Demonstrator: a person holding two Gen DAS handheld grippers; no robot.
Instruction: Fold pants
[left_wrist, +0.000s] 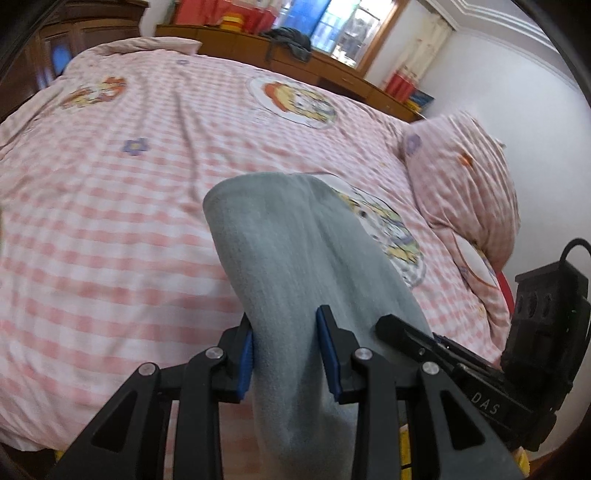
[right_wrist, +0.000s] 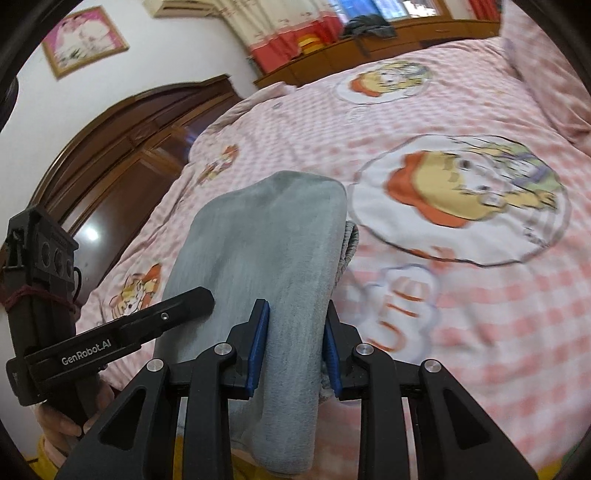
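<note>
**Grey pants clamped in both tongs above the bed**

While both of my tongs bite down, the pants (left_wrist: 295, 258) hang between them as one soft grey bundle, fleecy and faintly ribbed, blurred at the edges. My left gripper (left_wrist: 288, 350) has its blue pads pressed into the cloth from either side, so it is closed on the pants. My right gripper (right_wrist: 293, 347) does the same, with a thick doubled fold squeezed between its pads (right_wrist: 258, 347) and a ribbed hem or cuff peeking out on the right side of the bundle.

Both tongs point forward and downward over the bed, and they sit close together: my right tong's black body shows at the right of the left view, and my left tong's body, with my hand (right_wrist: 62, 417) wrapped round its handle, shows at the left of the right view.

From the pads the grey cloth runs forward in a rounded, folded lobe and also drops below the jaws out of sight. It hangs over the pink checked bedspread (left_wrist: 110, 221), which bears cartoon prints. A matching pillow (left_wrist: 465, 184) lies toward the right in the left view, well apart from the pants.
</note>
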